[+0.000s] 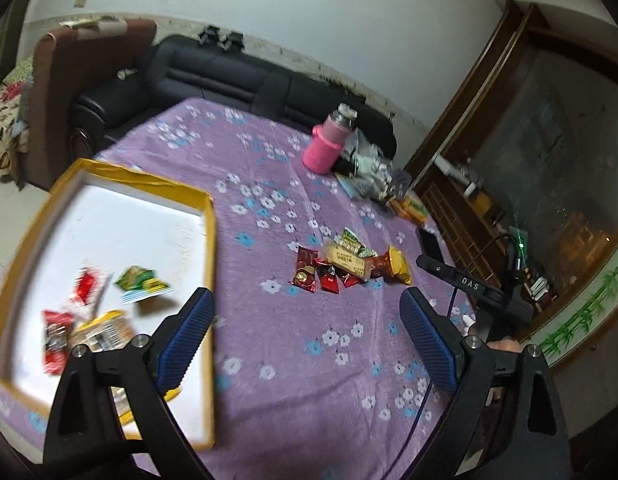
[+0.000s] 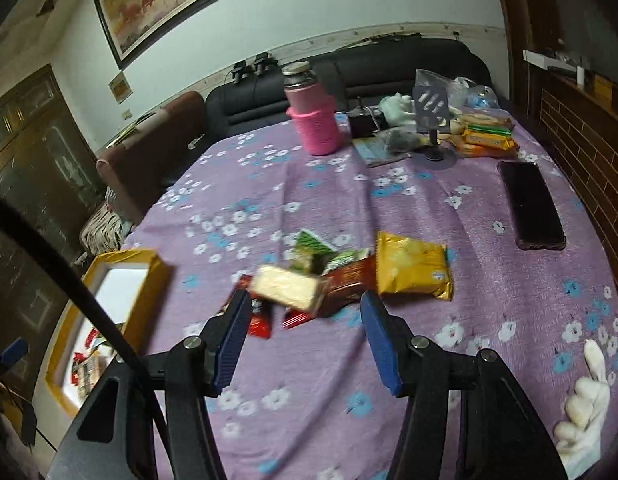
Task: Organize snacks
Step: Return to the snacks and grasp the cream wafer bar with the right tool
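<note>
The right gripper is held wide open and empty, with the snack pile lying just ahead of its fingertips — the pale bar's long axis runs across the gap. The left gripper is also spread wide, empty, farther from the pile, beside the yellow-rimmed tray where some snacks are already placed.

One tray; one pink bottle
</note>
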{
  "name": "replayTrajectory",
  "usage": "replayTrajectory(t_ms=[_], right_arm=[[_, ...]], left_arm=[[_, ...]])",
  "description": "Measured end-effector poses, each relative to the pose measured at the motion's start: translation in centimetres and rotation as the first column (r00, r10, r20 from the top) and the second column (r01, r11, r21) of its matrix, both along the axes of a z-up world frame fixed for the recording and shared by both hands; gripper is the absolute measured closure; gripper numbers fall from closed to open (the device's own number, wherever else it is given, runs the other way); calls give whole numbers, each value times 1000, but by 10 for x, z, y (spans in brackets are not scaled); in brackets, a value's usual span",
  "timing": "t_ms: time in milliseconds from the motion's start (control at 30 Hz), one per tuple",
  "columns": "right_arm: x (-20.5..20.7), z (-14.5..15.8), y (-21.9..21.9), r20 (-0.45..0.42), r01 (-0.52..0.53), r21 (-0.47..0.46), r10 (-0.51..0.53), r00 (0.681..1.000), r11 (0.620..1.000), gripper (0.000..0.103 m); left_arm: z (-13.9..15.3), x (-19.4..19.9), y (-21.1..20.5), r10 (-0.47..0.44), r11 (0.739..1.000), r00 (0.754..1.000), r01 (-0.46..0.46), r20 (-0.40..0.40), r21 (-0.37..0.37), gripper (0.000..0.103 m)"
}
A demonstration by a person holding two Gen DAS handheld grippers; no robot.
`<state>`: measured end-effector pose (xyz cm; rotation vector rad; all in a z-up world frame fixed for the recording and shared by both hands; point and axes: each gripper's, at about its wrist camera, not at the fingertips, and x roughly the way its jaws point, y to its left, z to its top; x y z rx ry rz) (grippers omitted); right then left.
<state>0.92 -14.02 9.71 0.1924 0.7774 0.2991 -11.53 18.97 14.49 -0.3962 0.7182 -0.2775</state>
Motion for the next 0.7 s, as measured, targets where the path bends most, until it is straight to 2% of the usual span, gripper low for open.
replayTrajectory(t_ms=[100,200,367,500,533,567,633,667,700], right_arm=[[13,-15,12,-13,-35,-14,35,999,999,46],[33,-27,39,-35,-121,-54,120,992,991,46],[63,-44,80,-60,-239,-163,232,971,957,44],[68,-64,97,-81,-302,-279,291,953,911,44],[68,-69,97,-99,-309,-280,293,951,909,44],[67,-71,96,-109,-309,-266,290,951,913,53],[64,-72,90,-126,-303,-220,281,951,927,62],[61,-70,85,-124,-286,-201,265,956,937,72],[56,-66,78,-119,-278,-160,261,958,947,74]], left_arm=[[-20,21,-15,-23,1000,999,24,-49,11,12],[-39,34,-26,-67,998,993,67,-93,5,31],[-50,54,-32,-67,996,987,74,-148,40,31],[-58,70,-35,-69,994,983,82,-171,69,31],[-61,73,-36,-72,994,981,86,-181,69,31],[-64,77,-37,-75,994,979,89,-189,67,31],[-68,82,-41,-83,993,976,99,-202,71,31],[-69,83,-44,-88,991,974,106,-207,77,31],[-71,84,-46,-94,990,973,113,-211,83,31]])
